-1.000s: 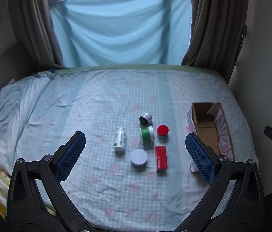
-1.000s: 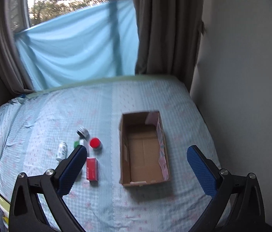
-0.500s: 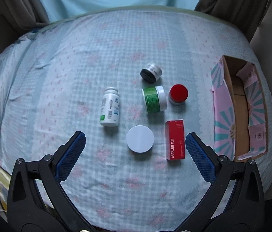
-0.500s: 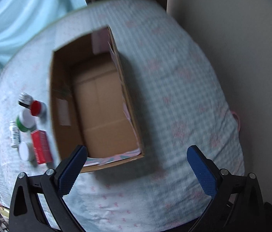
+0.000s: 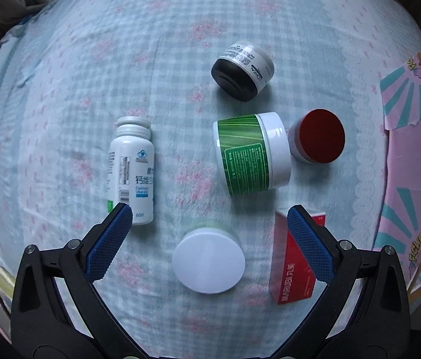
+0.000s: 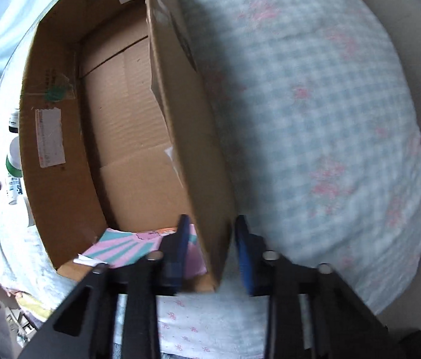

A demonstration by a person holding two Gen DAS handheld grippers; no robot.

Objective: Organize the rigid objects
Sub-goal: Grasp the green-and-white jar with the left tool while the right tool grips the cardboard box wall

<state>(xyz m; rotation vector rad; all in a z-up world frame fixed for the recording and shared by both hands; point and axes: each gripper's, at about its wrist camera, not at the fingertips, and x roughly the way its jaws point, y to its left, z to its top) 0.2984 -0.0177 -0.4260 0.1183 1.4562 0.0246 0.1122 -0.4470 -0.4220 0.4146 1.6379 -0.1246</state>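
In the left wrist view my left gripper [image 5: 207, 218] is open and empty, just above a white round lid [image 5: 208, 262]. A white pill bottle [image 5: 131, 167] lies by its left finger, a red carton [image 5: 295, 269] under its right finger. Farther off lie a green jar [image 5: 251, 154], a red-lidded jar [image 5: 318, 140] and a black-and-white jar [image 5: 243, 70]. In the right wrist view my right gripper [image 6: 212, 233] is shut on the right wall [image 6: 180, 113] of the empty cardboard box [image 6: 120, 125].
Everything rests on a bed with a blue checked sheet [image 5: 61, 89]. The box's pink patterned outside [image 5: 410, 164] shows at the right edge of the left wrist view. A pale wall [image 6: 419, 45] runs close along the bed's right side.
My left gripper has dropped closer to the items, now over the white lid. My right gripper has come down and closed on the box's right wall.
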